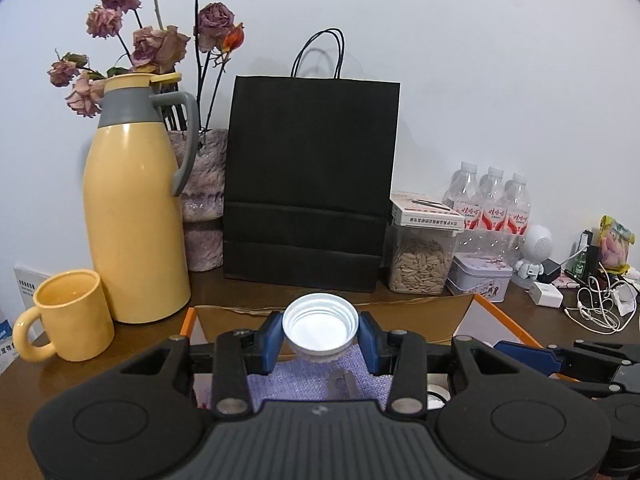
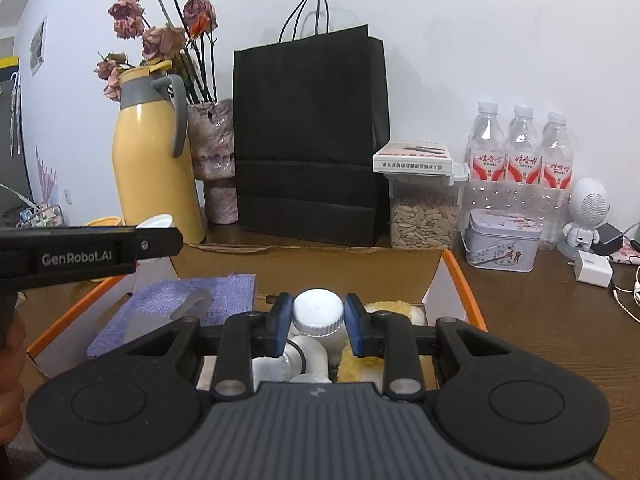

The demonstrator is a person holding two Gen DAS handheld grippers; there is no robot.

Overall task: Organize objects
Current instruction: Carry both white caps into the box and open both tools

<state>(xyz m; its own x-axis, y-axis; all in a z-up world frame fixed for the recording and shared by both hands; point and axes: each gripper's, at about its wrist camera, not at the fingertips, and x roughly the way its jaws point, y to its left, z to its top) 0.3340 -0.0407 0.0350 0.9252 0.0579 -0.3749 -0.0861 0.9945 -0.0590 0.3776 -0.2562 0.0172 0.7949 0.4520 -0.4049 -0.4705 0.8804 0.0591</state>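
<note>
My left gripper [image 1: 319, 326] is shut on a white screw lid [image 1: 319, 334] whose hollow side faces the camera; both blue pads press its rim. It hangs over an orange-edged cardboard box [image 1: 500, 316] with a purple cloth [image 1: 296, 380] and a metal clipper [image 1: 342, 384] inside. My right gripper [image 2: 318, 312] is shut on a small jar with a ribbed white cap [image 2: 318, 306], above the same box [image 2: 456, 280]. Under it lie several white jars [image 2: 308, 350] and yellow sponge pieces [image 2: 358, 366]. In the right wrist view the left gripper [image 2: 154, 236] reaches in from the left with the lid [image 2: 158, 222].
Along the back wall stand a yellow thermos jug [image 1: 134, 216], a yellow mug [image 1: 70, 316], a vase of dried roses [image 1: 204, 200], a black paper bag [image 1: 308, 184], a seed jar [image 2: 422, 216], three water bottles [image 2: 520, 160], a tin [image 2: 502, 242], a white figure-shaped speaker [image 2: 586, 212], a charger and cables [image 1: 596, 304].
</note>
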